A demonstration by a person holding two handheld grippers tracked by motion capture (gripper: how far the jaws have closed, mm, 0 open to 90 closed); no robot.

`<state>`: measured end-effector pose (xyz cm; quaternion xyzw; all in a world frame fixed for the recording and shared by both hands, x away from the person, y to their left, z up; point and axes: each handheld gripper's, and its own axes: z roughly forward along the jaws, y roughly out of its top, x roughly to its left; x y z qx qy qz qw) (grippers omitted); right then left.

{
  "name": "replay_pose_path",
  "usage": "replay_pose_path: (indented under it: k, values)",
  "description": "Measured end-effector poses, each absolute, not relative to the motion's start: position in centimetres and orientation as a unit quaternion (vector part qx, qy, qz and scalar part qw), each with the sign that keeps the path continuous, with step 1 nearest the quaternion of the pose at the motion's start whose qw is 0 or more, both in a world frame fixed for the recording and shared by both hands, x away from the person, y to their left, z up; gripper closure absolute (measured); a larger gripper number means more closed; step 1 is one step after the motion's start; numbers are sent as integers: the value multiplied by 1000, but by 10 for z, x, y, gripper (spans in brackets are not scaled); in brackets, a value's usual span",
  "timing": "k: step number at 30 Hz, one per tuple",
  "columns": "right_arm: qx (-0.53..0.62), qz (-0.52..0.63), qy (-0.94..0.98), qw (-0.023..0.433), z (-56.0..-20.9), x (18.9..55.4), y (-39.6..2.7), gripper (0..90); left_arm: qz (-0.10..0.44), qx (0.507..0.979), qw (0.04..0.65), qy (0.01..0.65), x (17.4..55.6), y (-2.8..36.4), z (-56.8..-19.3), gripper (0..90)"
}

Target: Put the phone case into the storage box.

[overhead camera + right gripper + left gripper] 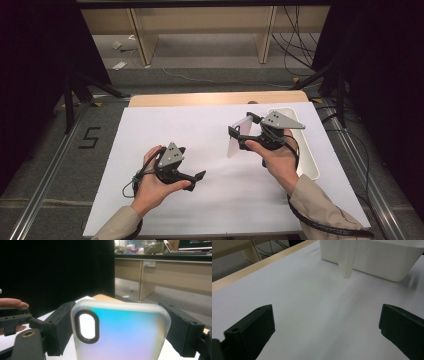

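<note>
Case (pixel 120 332) sits between my right jaws, pinched across its width, one pad on each long edge, so it stands upright with the camera cut-out facing my right camera. Holding it by the edges leaves both faces free, which I judge useful for passing it over or setting it down flat. In the high view my right gripper (pixel 239 134) carries it tilted above the sheet (pixel 200 130), lower end off the surface, just beside the tray (pixel 312 167) at the table's right edge.

My left gripper (pixel 197 176) rests low over the sheet, jaws spread wide with nothing between them; from its own camera I see only bare white between the two pads. It points toward the case and tray, which I read as readiness to take the case or steady it.

What I cannot make out: the case's lower half is cut off at the bottom of my right view, so I cannot tell how deep it sits in the jaws. Its far face is hidden. From the left view the case (pixel 347 260) appears edge-on and blurred as a pale strip before the tray wall (pixel 387 262), its top cropped. The tray's inside is mostly covered by my right hand (pixel 277 157), so whether anything lies in it is unclear.
</note>
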<state>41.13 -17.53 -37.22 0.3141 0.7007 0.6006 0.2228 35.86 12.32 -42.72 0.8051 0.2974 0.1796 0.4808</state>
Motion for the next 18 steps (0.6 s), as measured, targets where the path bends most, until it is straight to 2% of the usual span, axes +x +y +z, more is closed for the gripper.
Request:
replay_pose_path:
  k: [18]
  values:
    - [325,599,692,238,-367,415,-186,183,184,808,469,307,357,135,-435,0]
